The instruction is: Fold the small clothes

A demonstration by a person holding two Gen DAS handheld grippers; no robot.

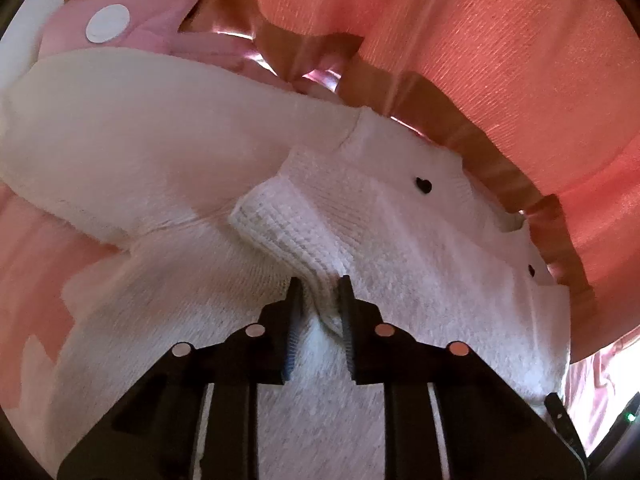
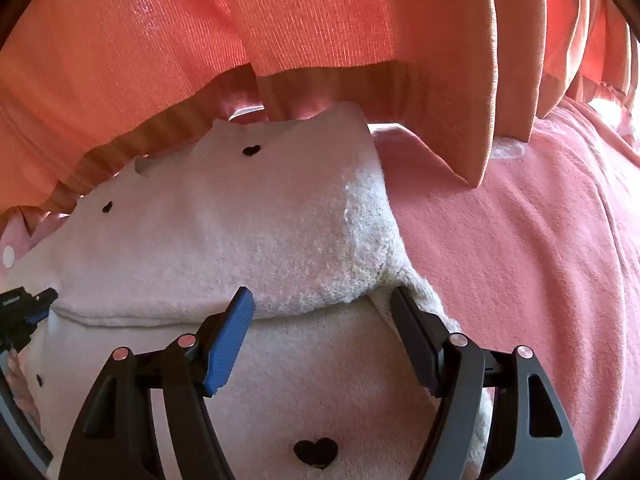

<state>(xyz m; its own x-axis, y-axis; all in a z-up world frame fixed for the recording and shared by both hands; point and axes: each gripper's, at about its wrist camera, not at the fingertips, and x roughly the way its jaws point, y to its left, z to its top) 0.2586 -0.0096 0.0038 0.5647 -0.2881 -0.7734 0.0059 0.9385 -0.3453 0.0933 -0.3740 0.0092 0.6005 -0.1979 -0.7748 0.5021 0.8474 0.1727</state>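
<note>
A small white fleece garment (image 1: 400,240) with little black hearts lies on a pink blanket (image 2: 520,260). In the left wrist view my left gripper (image 1: 320,284) is shut on its ribbed white cuff (image 1: 280,224), which bunches between the pads. In the right wrist view the garment (image 2: 240,232) is folded over itself, with a fold edge running across just ahead of my fingers. My right gripper (image 2: 322,300) is open, its jaws straddling that fold edge and holding nothing. The left gripper's tip (image 2: 28,308) shows at the left edge.
An orange curtain (image 2: 320,20) hangs close behind the garment, its hem touching the blanket. A pink garment with a white dot (image 1: 120,28) lies at the far left, beside a cream sleeve-like piece (image 1: 140,140). Bare pink blanket extends to the right.
</note>
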